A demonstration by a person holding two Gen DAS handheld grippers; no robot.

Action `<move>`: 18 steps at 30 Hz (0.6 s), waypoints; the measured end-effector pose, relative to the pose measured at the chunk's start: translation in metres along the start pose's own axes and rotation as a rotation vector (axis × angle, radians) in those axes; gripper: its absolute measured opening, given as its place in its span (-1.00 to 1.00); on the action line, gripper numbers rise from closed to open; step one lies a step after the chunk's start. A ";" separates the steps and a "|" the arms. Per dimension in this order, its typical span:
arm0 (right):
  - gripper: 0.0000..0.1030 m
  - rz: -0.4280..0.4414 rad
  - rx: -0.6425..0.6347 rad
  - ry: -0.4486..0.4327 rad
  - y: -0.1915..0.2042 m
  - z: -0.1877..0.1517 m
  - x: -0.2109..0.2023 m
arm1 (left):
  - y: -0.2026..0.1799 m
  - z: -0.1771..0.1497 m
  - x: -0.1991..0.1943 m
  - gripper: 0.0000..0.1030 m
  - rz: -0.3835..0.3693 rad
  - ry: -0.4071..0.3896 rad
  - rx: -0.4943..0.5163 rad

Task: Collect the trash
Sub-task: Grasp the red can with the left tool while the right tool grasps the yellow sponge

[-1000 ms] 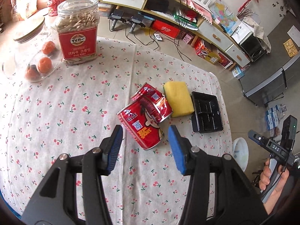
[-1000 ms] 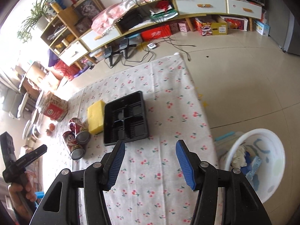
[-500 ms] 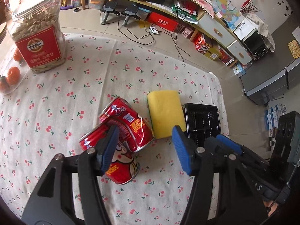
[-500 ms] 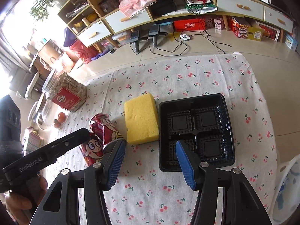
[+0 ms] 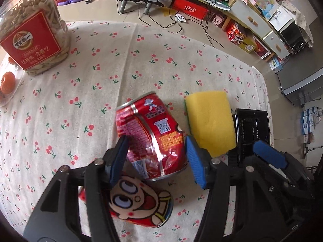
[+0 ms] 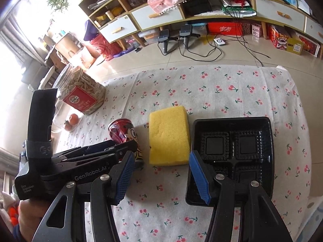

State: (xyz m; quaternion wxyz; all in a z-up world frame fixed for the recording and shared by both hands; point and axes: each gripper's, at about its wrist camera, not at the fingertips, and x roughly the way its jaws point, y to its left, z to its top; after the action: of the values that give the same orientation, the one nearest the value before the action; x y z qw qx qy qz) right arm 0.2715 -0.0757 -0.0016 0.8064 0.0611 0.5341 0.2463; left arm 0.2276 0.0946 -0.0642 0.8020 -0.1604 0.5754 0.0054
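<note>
Two crushed red cans lie on the cherry-print tablecloth. In the left wrist view the far can (image 5: 151,135) sits between the open pads of my left gripper (image 5: 156,157), not clamped. The near can (image 5: 139,207) with a cartoon face lies under the gripper. A black plastic tray (image 6: 236,153) lies at the right, and my open right gripper (image 6: 160,173) hovers over its left edge. A can (image 6: 123,133) also shows in the right wrist view behind the left gripper's body (image 6: 80,167).
A yellow sponge (image 6: 168,137) lies between the cans and the tray. A jar of seeds (image 5: 30,36) and a clear dish with oranges (image 5: 7,80) stand at the far left. The table's right edge (image 6: 302,121) drops to tiled floor.
My left gripper has moved forward and down until its pads stand either side of the far can. My right gripper has swung from the table's edge to the tray's left edge.
</note>
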 end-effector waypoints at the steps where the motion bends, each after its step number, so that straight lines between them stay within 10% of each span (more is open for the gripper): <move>1: 0.11 0.005 -0.003 0.007 0.001 -0.001 0.004 | 0.004 0.001 -0.001 0.11 -0.011 -0.006 -0.003; 8: 0.11 -0.039 -0.062 0.033 0.009 0.003 0.033 | 0.010 0.005 -0.013 -0.28 -0.052 -0.030 0.045; 18: 0.34 -0.211 -0.146 0.027 0.011 0.019 0.057 | 0.022 0.011 -0.004 0.25 -0.047 -0.017 0.054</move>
State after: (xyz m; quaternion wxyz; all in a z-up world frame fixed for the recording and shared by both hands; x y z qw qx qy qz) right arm 0.3021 -0.0368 -0.0368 0.8229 -0.0574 0.5291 0.1990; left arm 0.2326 0.1188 -0.0631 0.8109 -0.1520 0.5644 -0.0278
